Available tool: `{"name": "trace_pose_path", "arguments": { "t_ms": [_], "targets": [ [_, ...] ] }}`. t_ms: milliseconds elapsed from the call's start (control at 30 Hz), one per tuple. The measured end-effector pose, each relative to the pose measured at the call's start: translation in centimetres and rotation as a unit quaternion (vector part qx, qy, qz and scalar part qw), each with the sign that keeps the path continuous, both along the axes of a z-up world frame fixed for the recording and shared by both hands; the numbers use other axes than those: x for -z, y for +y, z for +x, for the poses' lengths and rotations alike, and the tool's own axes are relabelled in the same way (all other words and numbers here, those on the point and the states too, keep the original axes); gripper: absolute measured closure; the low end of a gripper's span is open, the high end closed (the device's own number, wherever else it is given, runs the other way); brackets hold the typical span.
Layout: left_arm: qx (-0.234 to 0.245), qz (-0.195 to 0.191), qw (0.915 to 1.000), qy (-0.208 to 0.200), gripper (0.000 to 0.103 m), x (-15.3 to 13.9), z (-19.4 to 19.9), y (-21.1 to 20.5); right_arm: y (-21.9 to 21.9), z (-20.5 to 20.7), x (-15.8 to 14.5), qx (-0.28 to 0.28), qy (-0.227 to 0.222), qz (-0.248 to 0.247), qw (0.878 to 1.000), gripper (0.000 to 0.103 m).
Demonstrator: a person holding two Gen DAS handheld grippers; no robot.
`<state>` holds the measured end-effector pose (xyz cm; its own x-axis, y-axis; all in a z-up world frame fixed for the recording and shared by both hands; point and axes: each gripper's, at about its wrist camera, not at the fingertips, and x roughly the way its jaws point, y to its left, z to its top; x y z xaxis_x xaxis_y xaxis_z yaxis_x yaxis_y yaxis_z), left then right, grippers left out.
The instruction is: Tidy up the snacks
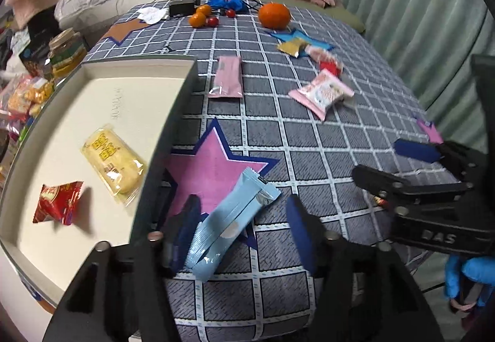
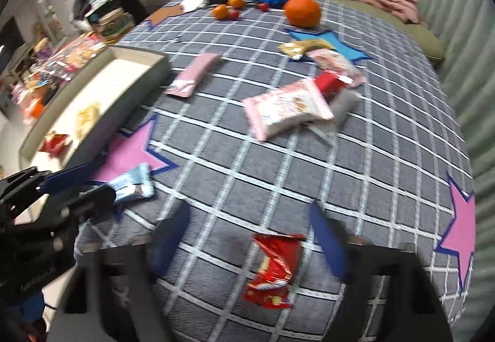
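Your left hand-held gripper [image 1: 244, 233] stands apart around the light blue packet [image 1: 229, 222] without pressing it, while your right hand-held gripper [image 2: 247, 236] gapes wide over the red packet [image 2: 273, 270] on the worktop [image 2: 278, 156].

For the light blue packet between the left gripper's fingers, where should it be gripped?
Grip the light blue packet across its narrow middle, coming from above. It lies flat and long on the tablecloth, slanted between the open left gripper fingers, so its long sides face them.
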<state>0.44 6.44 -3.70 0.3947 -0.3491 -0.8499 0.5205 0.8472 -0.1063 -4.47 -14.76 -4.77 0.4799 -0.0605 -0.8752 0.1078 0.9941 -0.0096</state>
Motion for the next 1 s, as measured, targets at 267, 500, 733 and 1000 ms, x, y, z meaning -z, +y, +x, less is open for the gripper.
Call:
{"name": "trace_pose_path", "arguments": {
  "t_ms": [267, 500, 733, 1000],
  "targets": [
    [0.008, 0.072, 0.9973, 0.0, 0.025, 3.2, 0.4, -2.0, -2.4, -2.0, 2.5, 0.02, 0.034, 0.014, 0.999, 0.021],
    [0.0, 0.041, 0.9991, 0.014, 0.078, 2.5, 0.5, -1.6, -2.0, -2.3, 2.2, 0.012, 0.013, 0.026, 0.999, 0.075],
    [-0.017, 0.0, 0.9999, 0.0, 0.078, -0.4, 0.8, -0.1, -0.8, -1.2, -0.1, -0.013, -0.012, 0.036, 0.999, 0.075],
    [-0.048, -0.032, 0.9973, -0.045, 0.078, -4.6, 2.9, 2.8, 2.3, 1.9, -2.7, -0.052, -0.033, 0.041, 0.997, 0.075]
  ]
}}
